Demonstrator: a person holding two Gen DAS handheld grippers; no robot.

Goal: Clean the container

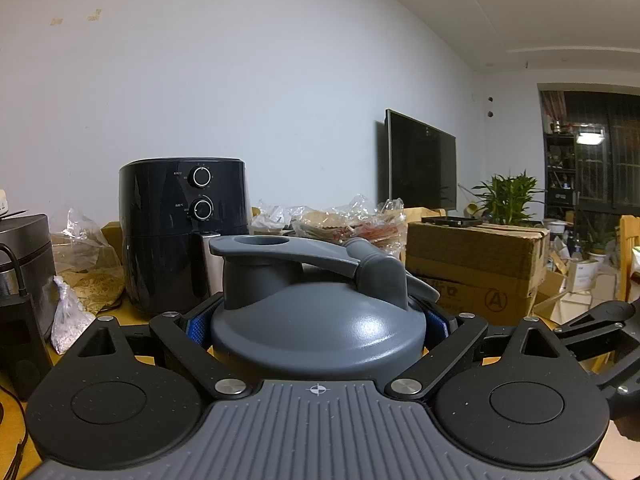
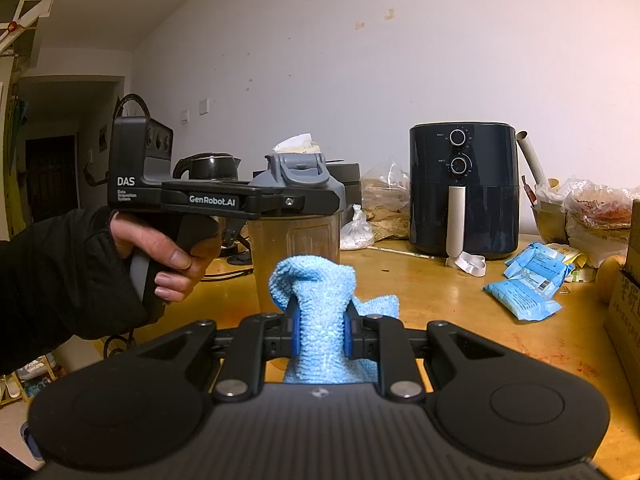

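The left claw is clamped on the lid of the container, a clear tub with a grey flip-top, its blue pads pressing either side of the lid just below the spout. The tub stands on the counter, directly ahead of the right claw, which is closed on a bunched blue cloth (a tail of it hangs out to the right). A person's hand works the left claw's grip.

The step in hand looks like steadying the tub so it can be wiped; no cloth touches it yet. Next the cloth must be carried forward to the tub's wall and rubbed across it while the left claw keeps the tub from sliding or tipping. Wiping inside would first mean getting the lid off.

Counted: one container, one lid, one cloth, two claws, one air fryer behind, and two blue packets on the counter to the right
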